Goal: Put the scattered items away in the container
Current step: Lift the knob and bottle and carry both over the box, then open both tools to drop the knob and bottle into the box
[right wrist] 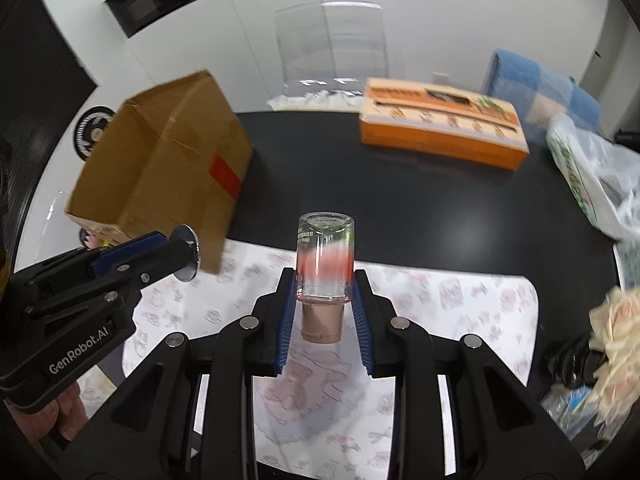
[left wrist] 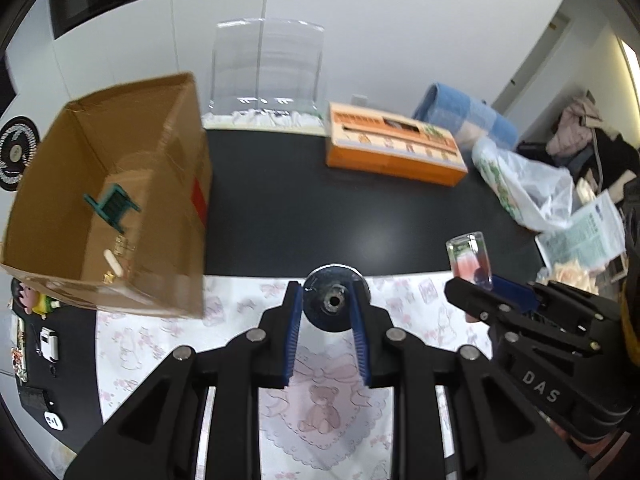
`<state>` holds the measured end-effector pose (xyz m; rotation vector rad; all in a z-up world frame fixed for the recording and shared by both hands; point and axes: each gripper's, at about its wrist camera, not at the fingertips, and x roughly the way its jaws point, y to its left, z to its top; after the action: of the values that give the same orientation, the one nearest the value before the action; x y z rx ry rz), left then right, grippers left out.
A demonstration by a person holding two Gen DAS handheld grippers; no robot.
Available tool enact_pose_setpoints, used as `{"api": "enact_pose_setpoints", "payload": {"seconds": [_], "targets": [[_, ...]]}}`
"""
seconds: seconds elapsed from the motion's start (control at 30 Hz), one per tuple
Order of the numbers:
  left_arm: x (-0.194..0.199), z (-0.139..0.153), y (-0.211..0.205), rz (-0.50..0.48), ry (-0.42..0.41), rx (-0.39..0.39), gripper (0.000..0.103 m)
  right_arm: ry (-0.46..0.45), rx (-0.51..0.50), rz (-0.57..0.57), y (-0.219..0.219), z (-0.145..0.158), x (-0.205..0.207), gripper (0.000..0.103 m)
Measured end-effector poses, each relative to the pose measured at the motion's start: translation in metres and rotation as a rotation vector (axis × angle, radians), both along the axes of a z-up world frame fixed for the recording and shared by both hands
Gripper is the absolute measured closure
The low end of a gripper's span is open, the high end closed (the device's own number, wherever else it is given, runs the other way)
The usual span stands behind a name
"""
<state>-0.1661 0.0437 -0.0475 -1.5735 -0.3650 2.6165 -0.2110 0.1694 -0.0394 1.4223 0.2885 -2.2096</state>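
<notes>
Far left on black tabletop: open brown cardboard box, tipped, holding small teal toy chair and pale stick-shaped piece. Just right of box, over white bear-print cloth: left gripper clamped on round silver metal disc, held edge-up off cloth. Further right: right gripper closed on clear glass jar with pink contents and beige cap, cap toward camera, raised above cloth. Back right: orange printed carton, lying flat.
</notes>
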Motion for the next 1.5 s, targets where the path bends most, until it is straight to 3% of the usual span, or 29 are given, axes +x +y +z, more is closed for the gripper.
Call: {"api": "enact_pose_setpoints", "payload": {"seconds": [0.37,0.7,1.13,1.5], "targets": [[-0.007,0.021,-0.096,0.143,0.044,-0.012,0.079,0.065,-0.035,0.15,-0.108,0.032,-0.009,0.075],[-0.005,0.028,-0.177,0.251,0.058,-0.027,0.079,0.088,-0.056,0.272,-0.202,0.042,-0.005,0.075],[-0.014,0.02,-0.261,0.341,0.055,-0.033,0.079,0.064,-0.045,0.365,-0.293,0.023,-0.004,0.075],[-0.022,0.003,-0.297,0.374,0.028,-0.022,0.079,0.047,-0.009,0.398,-0.34,0.008,-0.013,0.075]]}}
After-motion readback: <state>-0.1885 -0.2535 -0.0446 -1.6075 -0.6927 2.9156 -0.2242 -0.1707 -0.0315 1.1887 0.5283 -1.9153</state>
